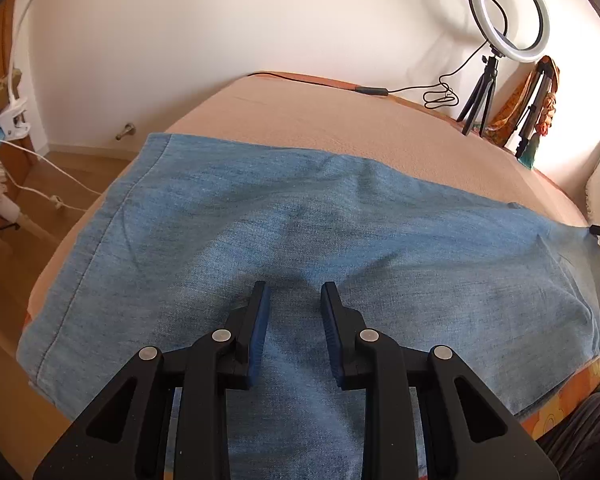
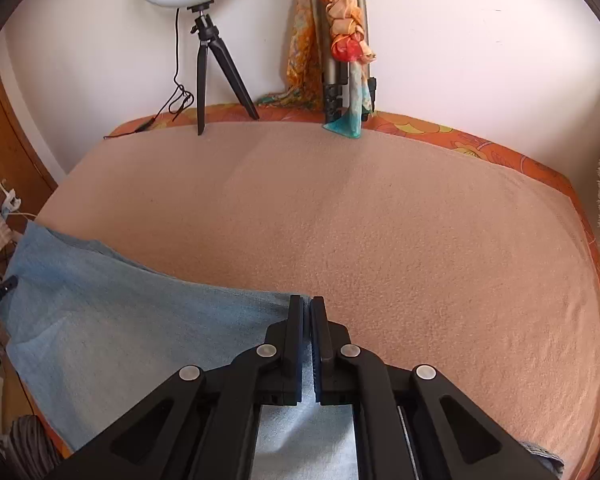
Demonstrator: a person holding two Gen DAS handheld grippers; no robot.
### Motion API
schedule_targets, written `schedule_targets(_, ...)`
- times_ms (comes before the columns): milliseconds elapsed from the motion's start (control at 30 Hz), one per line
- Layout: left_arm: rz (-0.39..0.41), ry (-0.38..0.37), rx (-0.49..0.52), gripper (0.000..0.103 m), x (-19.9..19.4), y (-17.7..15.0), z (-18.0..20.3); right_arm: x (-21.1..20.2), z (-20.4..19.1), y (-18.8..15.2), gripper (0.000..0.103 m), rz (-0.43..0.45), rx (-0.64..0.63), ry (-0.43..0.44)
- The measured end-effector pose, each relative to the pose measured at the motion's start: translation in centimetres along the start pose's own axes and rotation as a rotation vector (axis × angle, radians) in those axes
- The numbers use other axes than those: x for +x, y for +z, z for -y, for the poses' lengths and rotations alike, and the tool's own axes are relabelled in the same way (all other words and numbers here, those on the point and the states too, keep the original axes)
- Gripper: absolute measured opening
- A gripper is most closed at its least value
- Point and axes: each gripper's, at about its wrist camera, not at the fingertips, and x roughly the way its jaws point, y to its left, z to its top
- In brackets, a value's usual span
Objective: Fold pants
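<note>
Left gripper (image 1: 295, 292): black, blue-padded jaws parted over one pair of light blue denim pants (image 1: 228, 240). Cloth runs under and between the pads; whether they pinch it cannot be told.

Right gripper (image 2: 307, 304): jaws clenched on the pants (image 2: 100, 320), with a thin strip of blue cloth caught between the pads at the garment's far right corner.

Pants lie spread flat on the peach fleece bed cover (image 2: 380, 232). In the left view the hem edge sits left of the gripper, near the bed's left edge; the far edge runs across ahead of it.

Open room: ahead and right of the right gripper, bare cover reaches to the orange patterned mattress border (image 2: 500, 148). A smaller clear band lies beyond the pants in the left view.

Far edge, against the white wall: one white ring light on a black tripod (image 2: 208, 60) with one trailing black cable (image 1: 340, 84); one folded grey tripod wrapped in an orange scarf (image 2: 344, 40).
</note>
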Motion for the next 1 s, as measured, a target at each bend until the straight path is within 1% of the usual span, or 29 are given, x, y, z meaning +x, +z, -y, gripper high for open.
schedule_targets(33, -0.006, 0.000, 0.000, 0.024, 0.0, 0.1, 0.0, 0.3, -0.1, 0.1, 0.002, -0.007, -0.004, -0.010)
schedule_targets(67, -0.012, 0.000, -0.005, 0.025, -0.1, 0.1, -0.1, 0.3, -0.2, 0.3, 0.007, -0.010, -0.005, -0.025)
schedule_targets(100, -0.014, 0.004, -0.013, 0.025, -0.4, 0.1, -0.3, 0.0, -0.3, 0.5, 0.019, -0.017, -0.004, -0.034)
schedule_targets(133, -0.008, 0.009, -0.023, 0.025, -0.8, 0.1, -0.4, -0.7, -0.5, 0.5, 0.027, -0.014, -0.009, -0.030)
schedule_targets(167, 0.002, 0.012, -0.038, 0.025, -1.3, 0.1, -0.9, -1.7, -0.8, 0.5, 0.031, 0.005, -0.026, -0.034)
schedule_targets(233, 0.019, 0.006, -0.088, 0.025, -2.5, -0.3, -2.1, -3.8, -1.6, -0.1, 0.034, 0.037, -0.061, -0.030)
schedule_targets(267, 0.025, 0.010, -0.131, 0.034, -3.1, -0.6, -3.1, -4.7, -1.9, -0.4, 0.036, 0.048, -0.063, -0.013)
schedule_targets(300, 0.034, 0.014, -0.183, 0.041, -3.8, -0.9, -4.2, -5.5, -2.1, -0.8, 0.038, 0.057, -0.054, 0.014)
schedule_targets(333, 0.048, 0.002, -0.242, 0.049, -4.6, -1.4, -5.4, -6.2, -2.4, -1.3, 0.038, 0.064, -0.042, 0.045)
schedule_targets(400, 0.069, -0.052, -0.352, 0.050, -5.9, -2.3, -8.0, -7.4, -3.1, -2.5, 0.043, 0.074, -0.028, 0.097)
schedule_targets(500, 0.092, -0.061, -0.482, 0.050, -7.3, -3.8, -11.1, -8.3, -4.0, -4.1, 0.043, 0.082, -0.012, 0.142)
schedule_targets(567, 0.104, -0.095, -0.569, 0.050, -7.7, -4.7, -12.9, -8.8, -4.4, -5.0, 0.043, 0.088, 0.010, 0.160)
schedule_targets(633, 0.097, -0.138, -0.649, 0.050, -7.5, -5.4, -14.3, -9.0, -4.4, -5.5, 0.043, 0.085, 0.040, 0.179)
schedule_targets(667, 0.097, -0.140, -0.677, 0.050, -7.3, -5.8, -14.8, -9.1, -4.4, -5.7, 0.043, 0.085, 0.052, 0.184)
schedule_targets(767, 0.113, -0.158, -0.742, 0.050, -6.8, -6.7, -15.7, -9.4, -4.8, -5.9, 0.043, 0.085, 0.058, 0.177)
schedule_targets(800, 0.130, -0.162, -0.765, 0.050, -7.0, -7.2, -16.0, -9.5, -4.9, -5.9, 0.043, 0.086, 0.056, 0.176)
schedule_targets(867, 0.159, -0.193, -0.806, 0.050, -7.1, -7.8, -16.7, -9.9, -5.3, -5.8, 0.043, 0.088, 0.050, 0.172)
schedule_targets(933, 0.171, -0.203, -0.819, 0.050, -6.9, -7.8, -16.8, -10.3, -5.7, -5.7, 0.043, 0.091, 0.040, 0.164)
schedule_targets(1000, 0.167, -0.190, -0.810, 0.050, -7.1, -7.7, -16.9, -10.5, -5.9, -5.6, 0.043, 0.096, 0.041, 0.166)
